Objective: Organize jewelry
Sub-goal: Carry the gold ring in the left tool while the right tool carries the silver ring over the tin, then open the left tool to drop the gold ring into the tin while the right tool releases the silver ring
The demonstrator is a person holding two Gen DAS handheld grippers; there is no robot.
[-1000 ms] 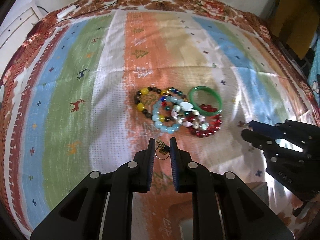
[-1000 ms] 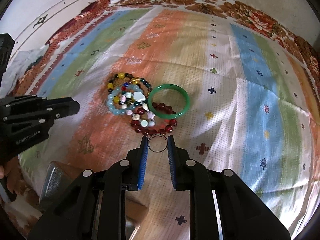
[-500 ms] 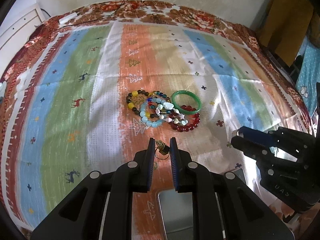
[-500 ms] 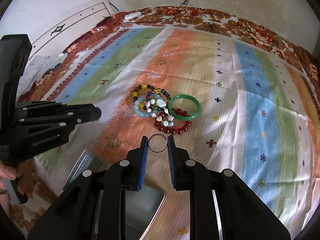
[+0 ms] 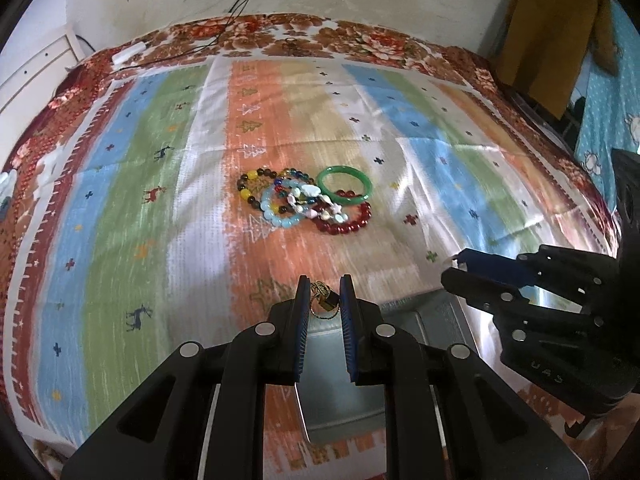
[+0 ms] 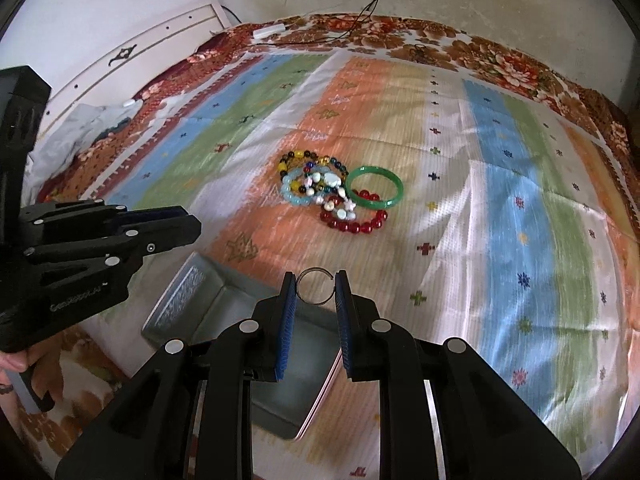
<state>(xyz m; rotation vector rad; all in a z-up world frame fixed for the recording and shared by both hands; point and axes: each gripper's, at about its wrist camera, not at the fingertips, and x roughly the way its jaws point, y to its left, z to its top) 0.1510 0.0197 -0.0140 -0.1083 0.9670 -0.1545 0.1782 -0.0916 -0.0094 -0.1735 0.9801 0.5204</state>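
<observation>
the step in hand looks like carrying small pieces to the gray metal tray (image 6: 256,364) that sits at the near edge of the striped cloth (image 5: 132,208).

the left tongs (image 5: 325,300) are pressed together on a small gold ring with a dark charm (image 5: 323,301). it hangs between the blue pads, over the far rim of the tray.

the right tongs (image 6: 315,292) are pressed on a thin wire ring (image 6: 315,286). the ring has a small gap at its top. it sits between the tips, over the far end of the tray.

the rest of the jewelry is in one pile in the middle of the cloth, well apart from the tray. there is a green bangle (image 6: 374,186), a red bead bracelet (image 6: 356,222), a light blue bead bracelet (image 5: 280,212) and a dark and yellow bead bracelet (image 5: 250,188). they touch and lie over each other.

i think the next move is to lower each piece into the tray and let the tongs come apart gently. the pieces are tiny and light, so they could stick to a pad or bounce out.

there is writing on the side of the left tongs, seen from the right camera. it starts with "gen" but the rest is too blurry. the right tongs have some marks too, but i cannot read them.
</observation>
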